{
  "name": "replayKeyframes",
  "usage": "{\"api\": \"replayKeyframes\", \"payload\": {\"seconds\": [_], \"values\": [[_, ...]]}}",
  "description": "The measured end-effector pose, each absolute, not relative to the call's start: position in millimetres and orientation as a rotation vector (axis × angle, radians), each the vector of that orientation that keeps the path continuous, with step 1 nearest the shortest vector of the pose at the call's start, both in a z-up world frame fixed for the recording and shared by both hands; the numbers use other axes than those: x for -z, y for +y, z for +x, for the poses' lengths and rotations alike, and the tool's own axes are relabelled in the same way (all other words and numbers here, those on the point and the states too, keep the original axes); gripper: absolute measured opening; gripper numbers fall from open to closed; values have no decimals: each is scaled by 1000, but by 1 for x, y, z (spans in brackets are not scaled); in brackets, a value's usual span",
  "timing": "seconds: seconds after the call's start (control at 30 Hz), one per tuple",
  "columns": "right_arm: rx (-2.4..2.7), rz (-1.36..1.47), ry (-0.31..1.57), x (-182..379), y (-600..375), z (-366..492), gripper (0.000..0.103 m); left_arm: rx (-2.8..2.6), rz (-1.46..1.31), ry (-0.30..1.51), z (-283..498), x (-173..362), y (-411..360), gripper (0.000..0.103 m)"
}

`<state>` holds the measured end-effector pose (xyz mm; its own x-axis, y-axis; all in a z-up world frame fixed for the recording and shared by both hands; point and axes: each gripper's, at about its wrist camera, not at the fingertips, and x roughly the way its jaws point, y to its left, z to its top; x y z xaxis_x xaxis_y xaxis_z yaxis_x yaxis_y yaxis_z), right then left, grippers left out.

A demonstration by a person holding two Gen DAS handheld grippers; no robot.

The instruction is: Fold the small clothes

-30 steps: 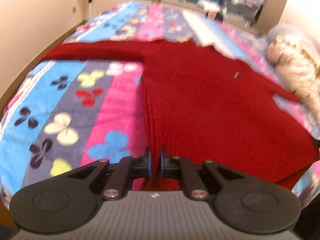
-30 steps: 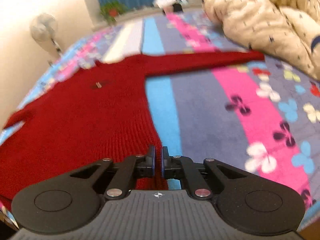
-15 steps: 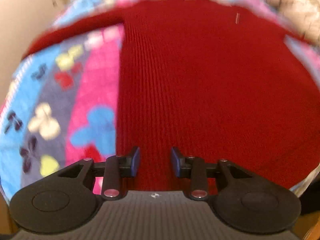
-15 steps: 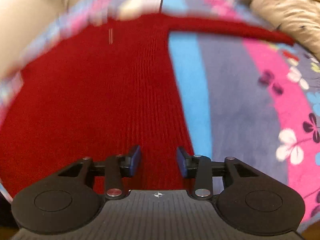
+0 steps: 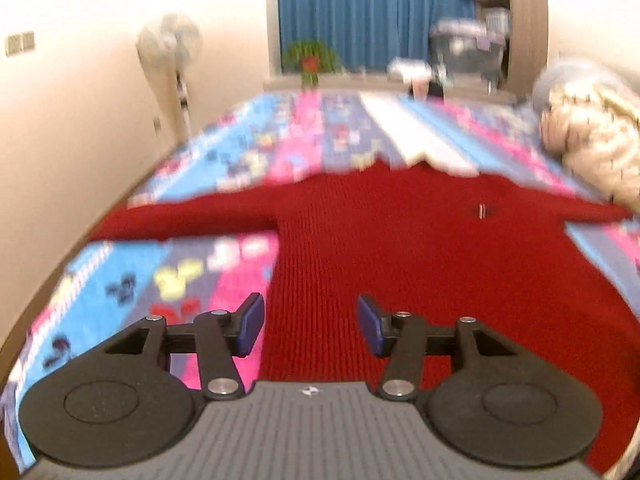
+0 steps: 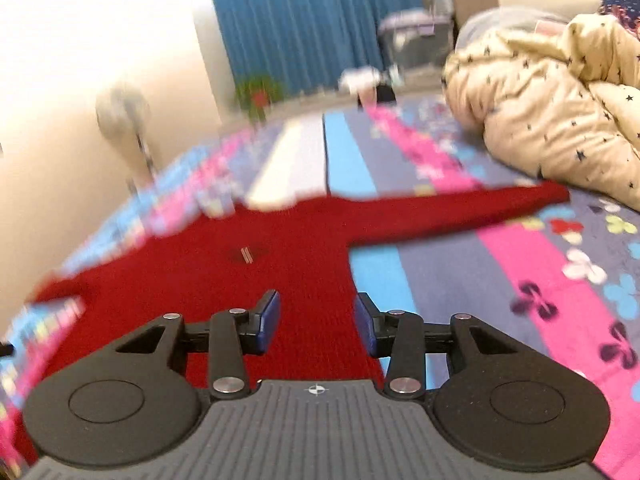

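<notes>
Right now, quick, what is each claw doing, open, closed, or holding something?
Left claw: opening, nothing gripped, above the red sweater.
Right claw: opening, nothing gripped, above the sweater's side edge.

Right gripper (image 6: 316,322) jaws opening, apparently empty, above flat red sweater (image 6: 256,264).

Red sweater (image 5: 420,264); striped floral bedspread (image 6: 520,280); blue curtain (image 5: 372,12).
</notes>
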<state>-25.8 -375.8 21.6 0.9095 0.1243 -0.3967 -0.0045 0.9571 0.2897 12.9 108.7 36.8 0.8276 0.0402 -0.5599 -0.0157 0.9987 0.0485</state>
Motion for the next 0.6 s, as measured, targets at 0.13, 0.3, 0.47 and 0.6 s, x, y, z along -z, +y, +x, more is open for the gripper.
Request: {"api": "replayKeyframes", "payload": {"seconds": [0.13, 0.3, 0.47, 0.6], "values": [[-57, 314, 382, -29, -371, -19, 54, -61, 36, 488, 39, -78, 116, 58], [-55, 322, 425, -26, -360, -6, 54, -118, -70, 472, 113, -112, 153, 58], [-43, 319, 503, -14, -350, 9, 54, -232, -156, 517, 183, -82, 214, 51], [-7, 296, 556, -4, -343, 25, 54, -357, -102, 665, 216, -32, 252, 14]]}}
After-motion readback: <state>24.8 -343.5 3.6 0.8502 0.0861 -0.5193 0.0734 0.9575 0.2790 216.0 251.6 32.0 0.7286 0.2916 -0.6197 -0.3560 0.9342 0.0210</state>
